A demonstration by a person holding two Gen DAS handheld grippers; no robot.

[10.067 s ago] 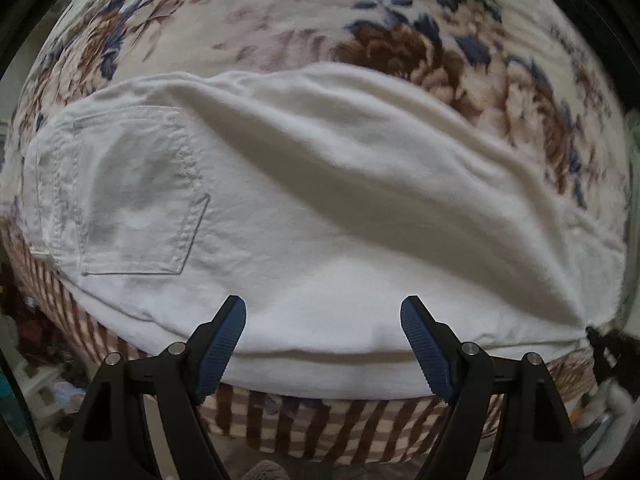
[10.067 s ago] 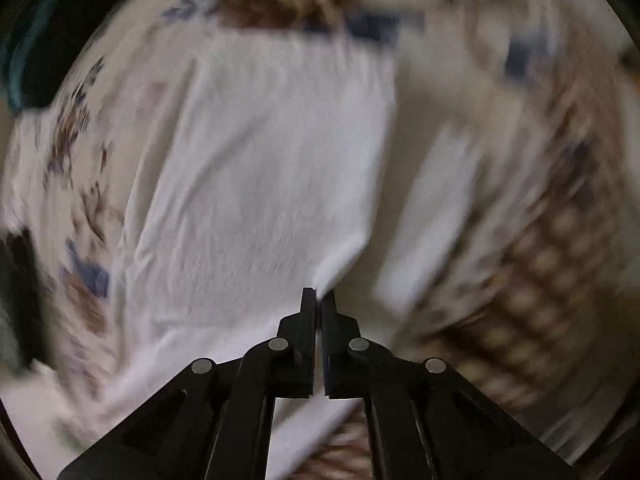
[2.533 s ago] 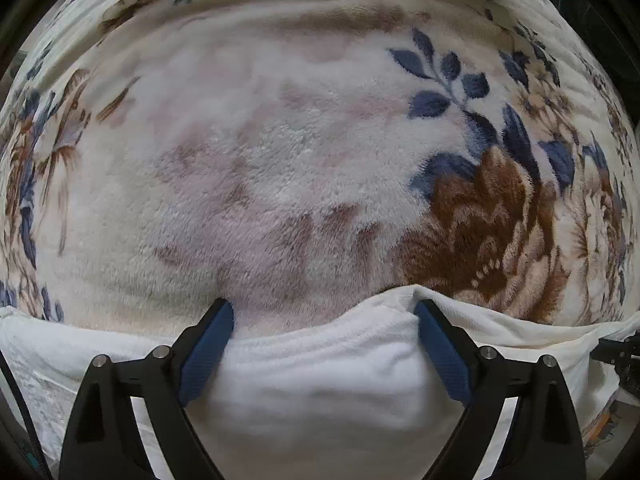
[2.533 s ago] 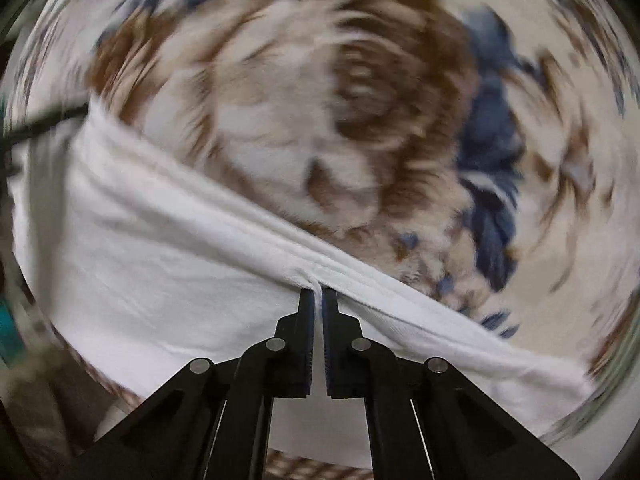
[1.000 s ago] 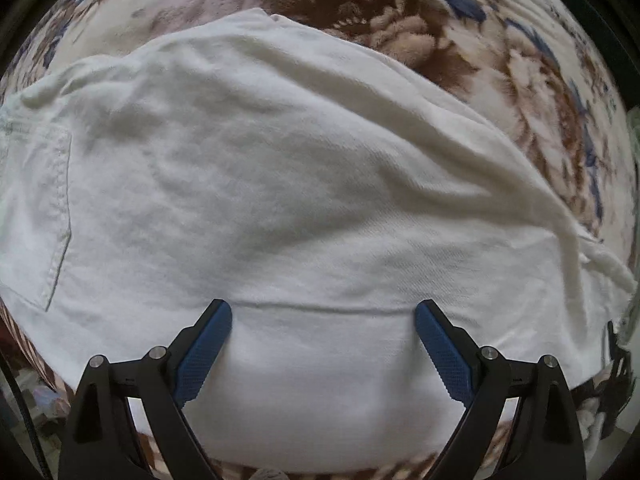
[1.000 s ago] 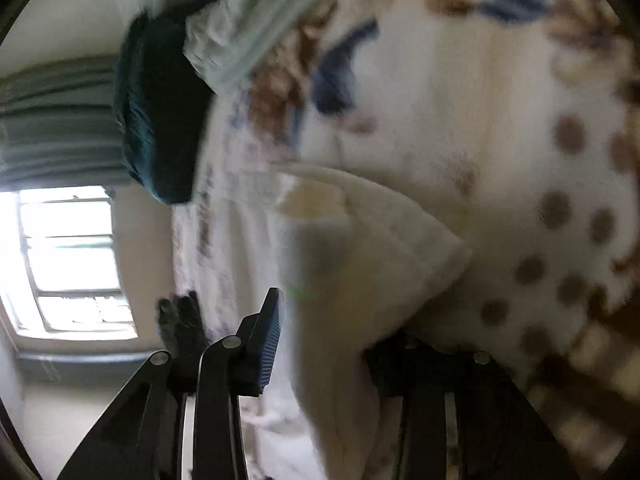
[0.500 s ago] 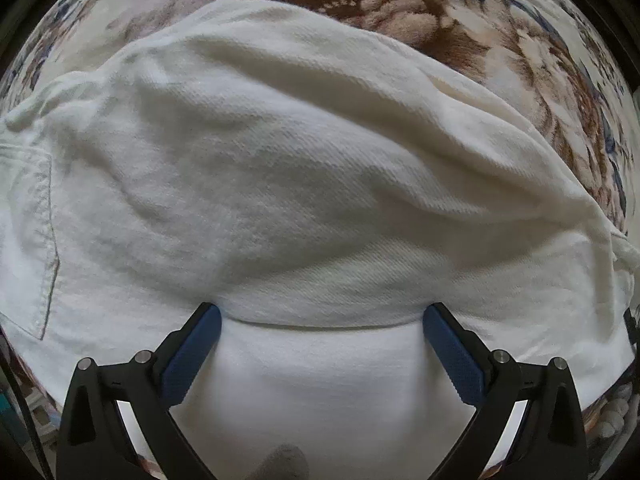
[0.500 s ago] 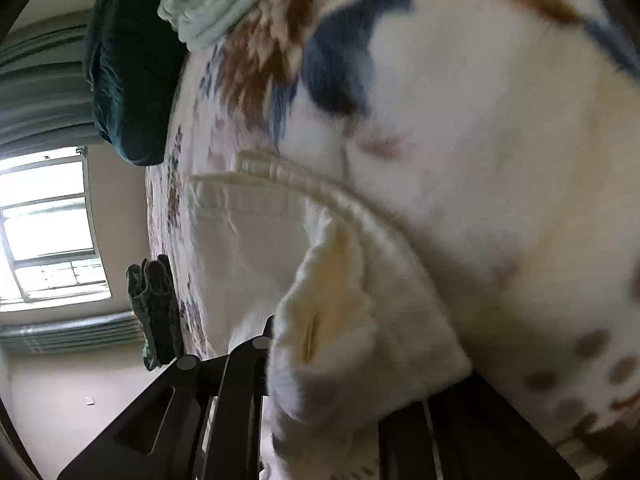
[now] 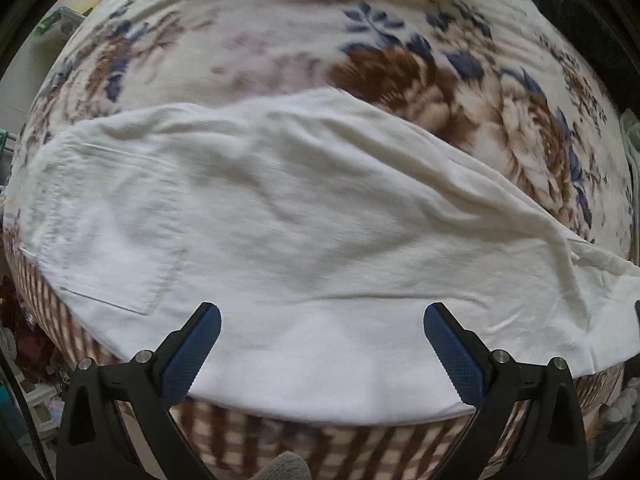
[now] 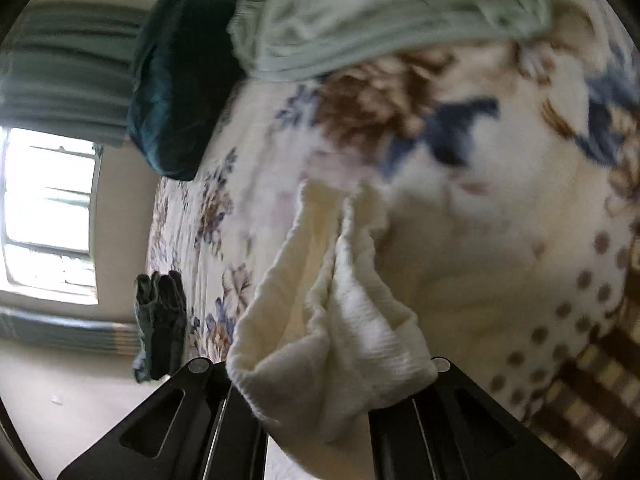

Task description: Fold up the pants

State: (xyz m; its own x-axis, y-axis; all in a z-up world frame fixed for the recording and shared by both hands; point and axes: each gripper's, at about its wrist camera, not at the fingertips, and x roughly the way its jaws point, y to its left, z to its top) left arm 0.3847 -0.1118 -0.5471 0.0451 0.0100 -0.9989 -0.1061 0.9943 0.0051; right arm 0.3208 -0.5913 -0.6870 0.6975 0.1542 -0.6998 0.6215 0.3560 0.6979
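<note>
White pants (image 9: 288,216) lie spread across a floral blanket (image 9: 280,44) on a bed, a back pocket (image 9: 120,248) at the left. My left gripper (image 9: 320,344) is open and empty, hovering over the pants' near edge. In the right wrist view a bunched end of the pants (image 10: 332,328) sits between the wide-apart arms of my right gripper (image 10: 320,384). The cloth hides its fingertips, so I cannot tell if it holds the fabric.
The bed edge has a brown checked border (image 9: 280,432). A pale green garment (image 10: 380,12) and a dark teal pillow (image 10: 176,92) lie at the bed's far end. A dark garment (image 10: 160,320) lies near the window (image 10: 44,212) side.
My left gripper has pulled back and up, so more of the blanket shows beyond the pants. The right gripper has opened from shut and turned, with the pants end bunched between its arms.
</note>
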